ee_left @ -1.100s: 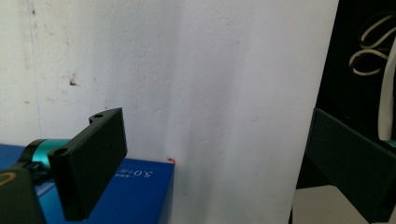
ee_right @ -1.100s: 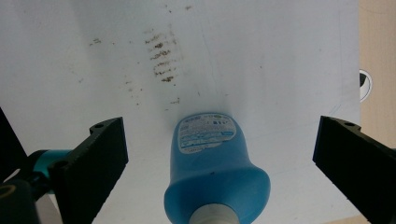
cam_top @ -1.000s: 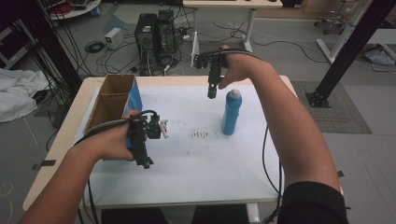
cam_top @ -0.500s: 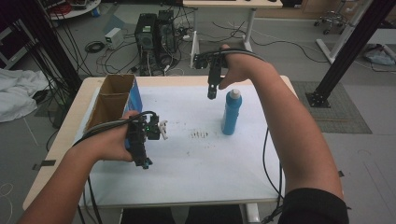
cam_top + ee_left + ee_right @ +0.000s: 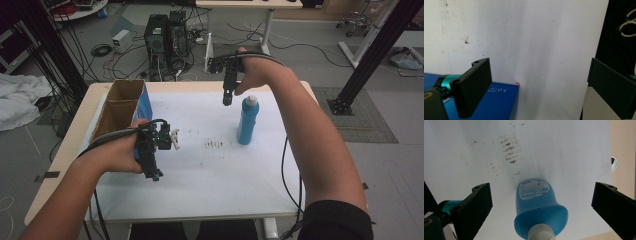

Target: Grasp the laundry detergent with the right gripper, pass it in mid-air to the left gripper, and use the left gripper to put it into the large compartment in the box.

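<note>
Little has moved: right gripper (image 5: 227, 100), jaws apart, still hovers at 11 o'clock of upright blue bottle (image 5: 247, 122); left gripper (image 5: 152, 172), jaws apart, beside cardboard box (image 5: 120, 107).

My table (image 5: 75, 145) carries a white sheet (image 5: 210, 175). On it, a blue bottle (image 5: 247, 122) stands below my right fingers (image 5: 226, 97); a cardboard box (image 5: 117, 107) sits just beside my left fingers (image 5: 152, 172).

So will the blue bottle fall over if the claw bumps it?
Probably, yes. The blue bottle stands upright, tall on a narrow base, so a nudge near its white cap could tip it. It looks like smooth plastic, perhaps slippery. The right claw, open, hangs just beside the cap, so go gently.
</note>
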Motion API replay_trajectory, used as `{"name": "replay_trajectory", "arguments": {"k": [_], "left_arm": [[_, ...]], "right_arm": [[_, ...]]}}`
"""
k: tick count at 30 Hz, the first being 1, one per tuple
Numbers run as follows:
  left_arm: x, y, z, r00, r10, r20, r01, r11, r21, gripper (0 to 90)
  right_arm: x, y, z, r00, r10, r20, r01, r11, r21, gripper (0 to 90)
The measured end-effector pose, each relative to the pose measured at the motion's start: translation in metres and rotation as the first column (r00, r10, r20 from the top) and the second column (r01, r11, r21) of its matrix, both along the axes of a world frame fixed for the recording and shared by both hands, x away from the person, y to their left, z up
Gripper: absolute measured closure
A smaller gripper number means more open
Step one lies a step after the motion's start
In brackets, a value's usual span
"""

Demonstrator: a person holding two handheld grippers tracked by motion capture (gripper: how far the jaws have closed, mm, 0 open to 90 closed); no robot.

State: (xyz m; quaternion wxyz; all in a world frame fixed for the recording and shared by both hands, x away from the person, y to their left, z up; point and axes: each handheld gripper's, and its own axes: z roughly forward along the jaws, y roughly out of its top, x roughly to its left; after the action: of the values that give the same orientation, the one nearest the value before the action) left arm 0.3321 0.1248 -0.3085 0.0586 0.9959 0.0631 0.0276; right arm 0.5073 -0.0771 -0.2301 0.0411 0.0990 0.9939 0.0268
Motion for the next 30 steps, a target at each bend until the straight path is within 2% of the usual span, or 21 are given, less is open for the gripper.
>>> {"name": "replay_trajectory", "arguments": {"k": [12, 14, 15, 16, 17, 19, 22, 24, 25, 28, 29, 30], "left_arm": [[0.000, -0.003, 0.001, 0.9999, -0.011, 0.009, 0.011, 0.9999, -0.002, 5.6], [0.000, -0.002, 0.001, 0.9998, -0.014, 0.012, 0.014, 0.9999, 0.001, 5.6], [0.000, -0.002, 0.001, 0.9998, -0.012, 0.017, 0.012, 0.9999, -0.001, 5.6], [-0.001, -0.001, 0.001, 0.9997, -0.014, 0.022, 0.014, 0.9999, -0.004, 5.6], [-0.001, -0.001, 0.001, 0.9997, -0.011, 0.021, 0.012, 0.9999, -0.011, 5.6], [-0.003, 0.000, 0.000, 0.9997, -0.014, 0.021, 0.014, 0.9997, -0.021, 5.5], [-0.004, 0.001, -0.001, 0.9997, -0.015, 0.019, 0.015, 0.9995, -0.026, 5.6], [-0.004, 0.000, -0.001, 0.9997, -0.013, 0.020, 0.013, 0.9994, -0.031, 5.6], [-0.005, 0.000, -0.002, 0.9998, -0.011, 0.019, 0.012, 0.9994, -0.033, 5.6], [-0.007, -0.001, -0.004, 0.9997, -0.014, 0.022, 0.014, 0.9993, -0.034, 5.6], [-0.008, -0.002, -0.004, 0.9996, -0.015, 0.023, 0.016, 0.9993, -0.034, 5.6], [-0.008, -0.002, -0.004, 0.9996, -0.016, 0.023, 0.017, 0.9993, -0.034, 5.5]], "right_arm": [[-0.005, -0.003, 0.002, 0.9996, -0.025, 0.009, 0.025, 1.000, 0.003, 2.2], [-0.005, -0.004, 0.003, 0.9993, -0.034, 0.013, 0.034, 0.999, 0.034, 2.2], [-0.005, -0.004, 0.003, 0.9993, -0.034, 0.013, 0.034, 0.999, 0.034, 2.2], [-0.006, -0.004, 0.003, 0.9988, -0.047, 0.013, 0.046, 0.997, 0.068, 2.2], [-0.006, -0.004, 0.003, 0.9988, -0.047, 0.013, 0.046, 0.997, 0.068, 2.2], [-0.008, -0.005, 0.002, 0.9981, -0.060, 0.012, 0.058, 0.993, 0.104, 2.2], [-0.011, -0.006, 0.001, 0.9964, -0.084, 0.011, 0.081, 0.981, 0.176, 2.2], [-0.013, -0.007, -0.001, 0.9952, -0.096, 0.018, 0.089, 0.967, 0.237, 2.2], [-0.013, -0.007, -0.001, 0.9952, -0.096, 0.018, 0.089, 0.967, 0.237, 2.2], [-0.015, -0.008, -0.005, 0.9912, -0.125, 0.042, 0.108, 0.950, 0.294, 2.2], [-0.017, -0.008, -0.007, 0.9885, -0.141, 0.055, 0.116, 0.940, 0.320, 2.2], [-0.017, -0.008, -0.008, 0.9870, -0.147, 0.064, 0.118, 0.936, 0.331, 2.2]]}}
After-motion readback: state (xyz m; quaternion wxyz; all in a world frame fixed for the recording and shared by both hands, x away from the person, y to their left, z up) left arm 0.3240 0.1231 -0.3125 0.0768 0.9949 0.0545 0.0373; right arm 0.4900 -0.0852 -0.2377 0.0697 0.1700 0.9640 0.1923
